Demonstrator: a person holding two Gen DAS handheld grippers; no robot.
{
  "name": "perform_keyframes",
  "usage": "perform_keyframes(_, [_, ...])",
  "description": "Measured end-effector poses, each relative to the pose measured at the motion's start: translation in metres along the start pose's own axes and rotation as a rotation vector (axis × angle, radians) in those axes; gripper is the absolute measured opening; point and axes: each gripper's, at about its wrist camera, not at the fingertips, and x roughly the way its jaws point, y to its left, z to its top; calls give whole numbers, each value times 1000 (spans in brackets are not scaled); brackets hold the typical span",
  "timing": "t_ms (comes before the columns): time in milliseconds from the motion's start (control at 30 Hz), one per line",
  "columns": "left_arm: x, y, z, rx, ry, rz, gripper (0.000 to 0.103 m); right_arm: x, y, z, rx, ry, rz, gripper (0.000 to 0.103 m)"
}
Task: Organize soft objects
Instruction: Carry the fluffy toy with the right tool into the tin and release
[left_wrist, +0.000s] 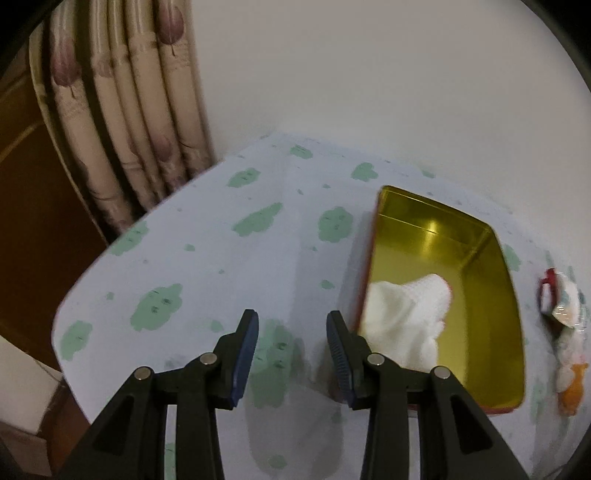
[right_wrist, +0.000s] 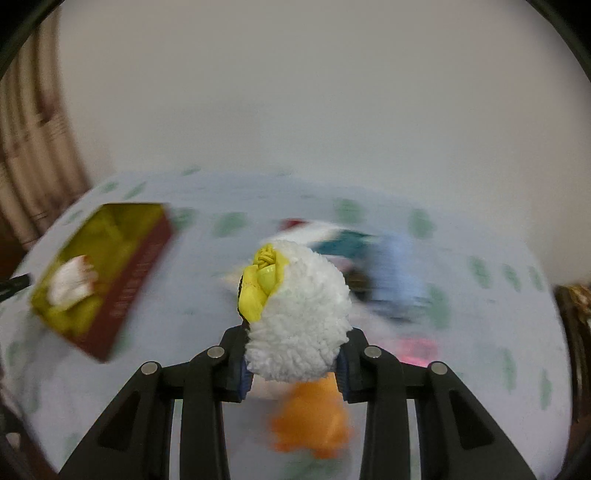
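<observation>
My right gripper is shut on a fluffy white plush toy with a yellow beak and orange feet, held above the table. The red tin box with a gold inside stands to its left, a white cloth lying in it. In the left wrist view my left gripper hovers open and empty over the tablecloth, just left of the same tin box and the white cloth. The plush toy shows at the right edge there.
A blurred heap of soft things, teal, blue and red, lies on the table behind the plush toy. The pale tablecloth with green blotches covers the table. A curtain hangs at the far left by the white wall.
</observation>
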Motion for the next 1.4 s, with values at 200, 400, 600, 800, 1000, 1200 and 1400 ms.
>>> perform_keyframes(200, [5,7,0,-33,17,5,39,17,77,17,-86,54,192,32])
perform_keyframes(400, [7,22,1,-99,16,22,39,39,145,19,-195,90,268,32])
perform_keyframes(600, [15,35,1,-173,62,-5,39,67,184,19,-252,159,302,32])
perform_keyframes(800, [13,31,1,-159,46,7,39,90,211,17,-299,204,298,34])
perform_keyframes(1000, [16,32,1,-162,66,-6,39,101,217,17,-309,225,289,40])
perform_keyframes(1200, [16,32,0,-160,63,-5,39,98,223,18,-325,198,283,59])
perform_keyframes(1400, [14,30,0,-150,56,-1,39,78,216,25,-320,139,282,64])
